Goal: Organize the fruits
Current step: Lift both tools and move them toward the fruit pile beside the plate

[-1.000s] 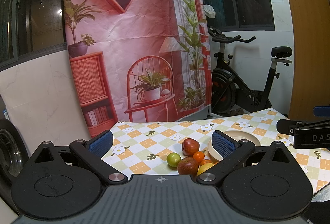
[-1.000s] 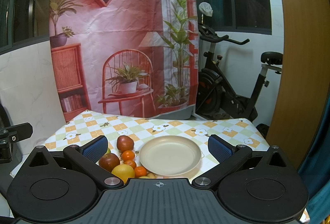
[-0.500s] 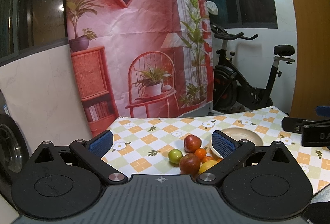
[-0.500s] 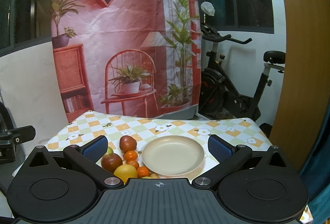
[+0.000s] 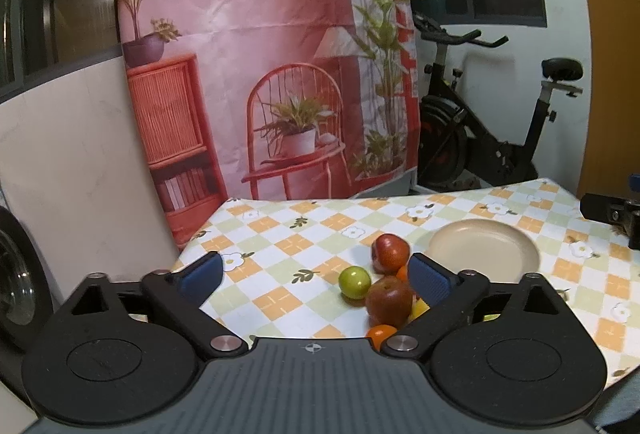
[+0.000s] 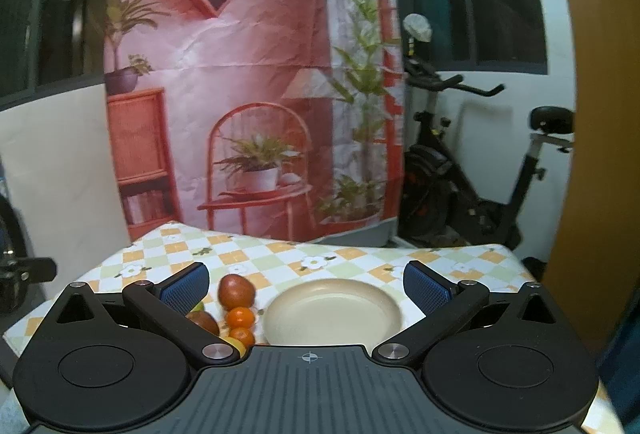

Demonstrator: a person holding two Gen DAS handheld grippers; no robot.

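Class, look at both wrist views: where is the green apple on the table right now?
In the left wrist view the green apple sits on the checked tablecloth, at the left edge of the fruit cluster, beside the nearer red apple and left of the empty plate.

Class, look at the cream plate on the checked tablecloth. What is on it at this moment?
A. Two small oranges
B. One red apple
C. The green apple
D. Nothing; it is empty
D. The plate shows only its bare cream inside, while the red apples, the green apple and the small oranges all lie on the tablecloth beside it.
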